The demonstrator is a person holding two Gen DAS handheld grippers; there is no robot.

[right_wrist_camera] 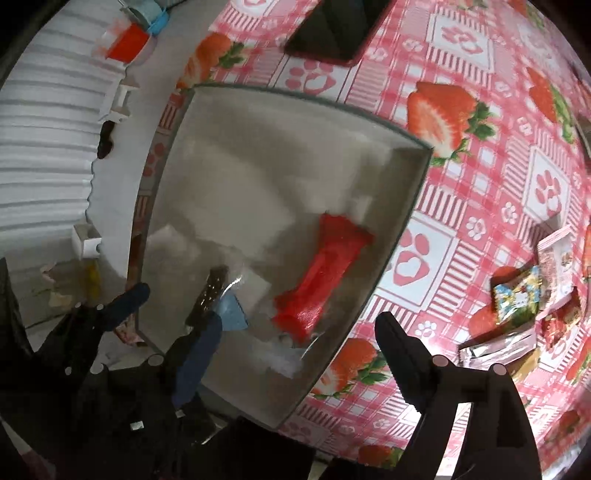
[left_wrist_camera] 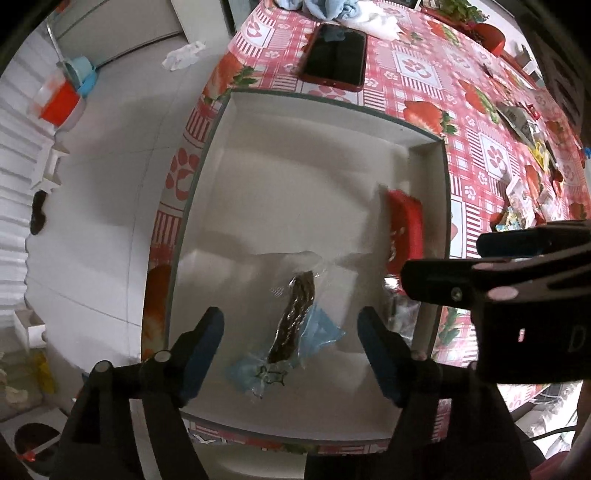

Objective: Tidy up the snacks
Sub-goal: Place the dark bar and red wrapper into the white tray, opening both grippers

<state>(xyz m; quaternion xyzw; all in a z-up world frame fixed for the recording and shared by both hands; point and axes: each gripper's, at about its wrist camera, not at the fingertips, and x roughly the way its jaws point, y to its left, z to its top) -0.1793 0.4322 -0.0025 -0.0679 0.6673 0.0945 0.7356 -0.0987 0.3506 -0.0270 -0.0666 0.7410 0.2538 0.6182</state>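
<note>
A shallow white box lies on the strawberry tablecloth. In it lie a clear-and-blue packet with a dark brown snack and a red wrapped snack. My left gripper is open and empty, its fingers on either side of and above the brown snack packet. My right gripper is open and empty, just above the box's near right part beside the red snack. It also shows in the left wrist view.
A dark phone in a red case lies beyond the box. Several loose snack packets lie on the tablecloth to the right. Cloths sit at the table's far end. The table edge and floor are to the left.
</note>
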